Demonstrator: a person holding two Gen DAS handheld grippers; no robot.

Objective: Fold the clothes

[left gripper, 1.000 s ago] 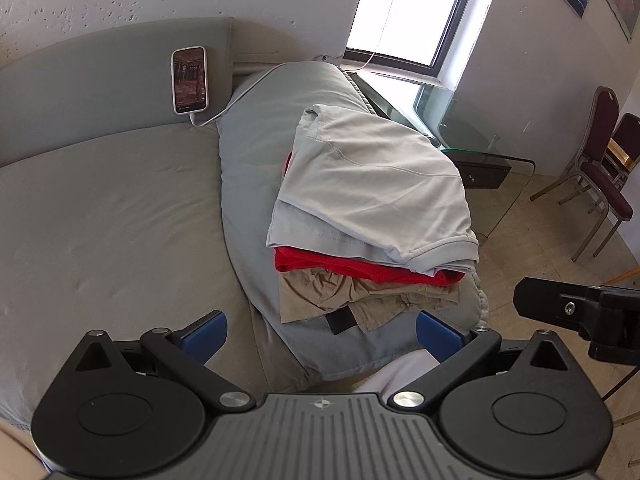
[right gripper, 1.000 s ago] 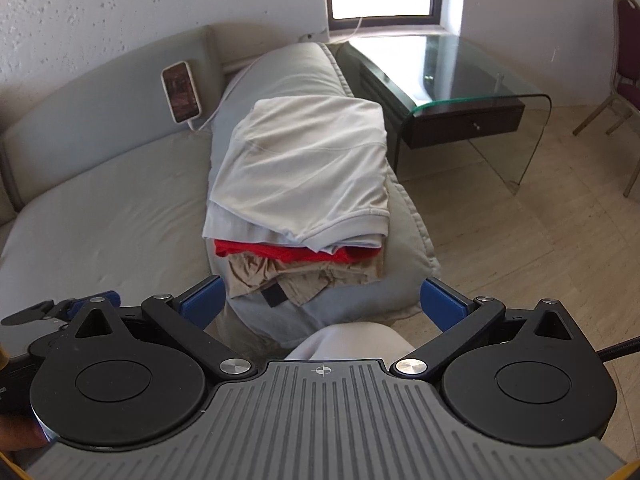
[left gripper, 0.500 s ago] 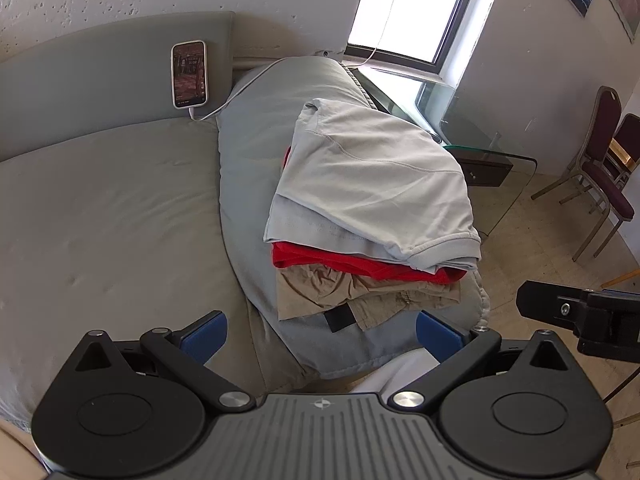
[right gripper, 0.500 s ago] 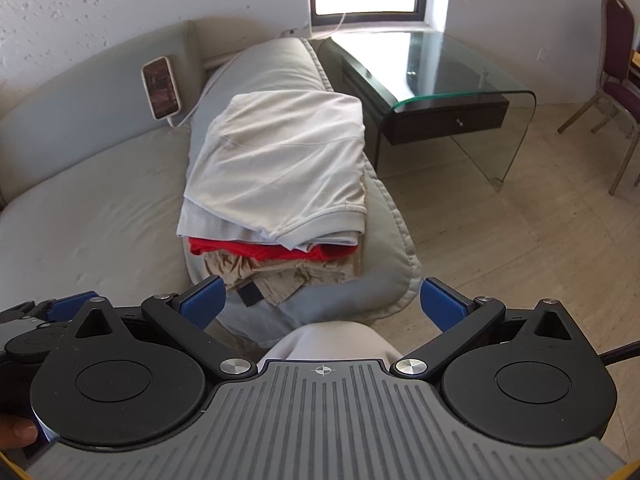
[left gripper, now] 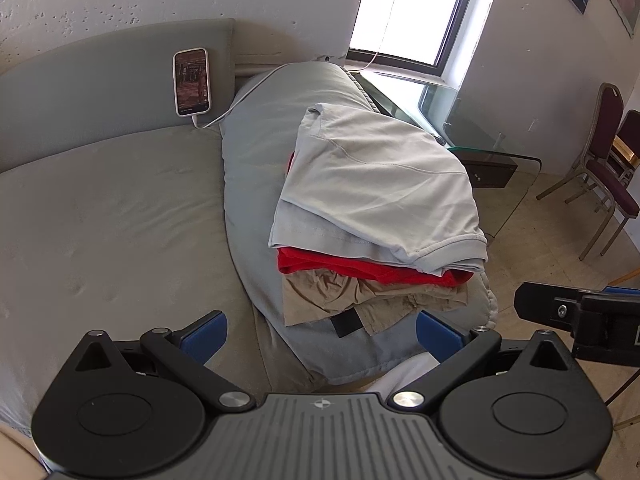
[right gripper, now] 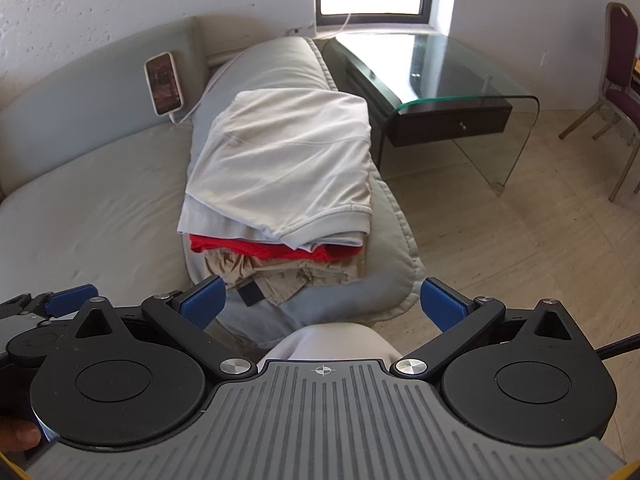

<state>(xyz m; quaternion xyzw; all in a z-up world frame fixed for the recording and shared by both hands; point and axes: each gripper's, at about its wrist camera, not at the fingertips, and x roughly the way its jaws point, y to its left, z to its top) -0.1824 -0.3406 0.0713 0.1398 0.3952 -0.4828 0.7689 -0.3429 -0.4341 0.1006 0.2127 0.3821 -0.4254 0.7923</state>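
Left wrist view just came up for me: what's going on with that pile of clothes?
A person holds a gripper in each hand; the left gripper and right gripper are both open and empty, hovering short of the pile. The folded pale grey shirt lies on top of a red garment and crumpled khaki shorts, all stacked on a grey padded cushion. Nothing is gripped at this moment.

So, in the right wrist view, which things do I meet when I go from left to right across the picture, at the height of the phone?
Sofa backrest → phone → grey cushion → glass table → chair.
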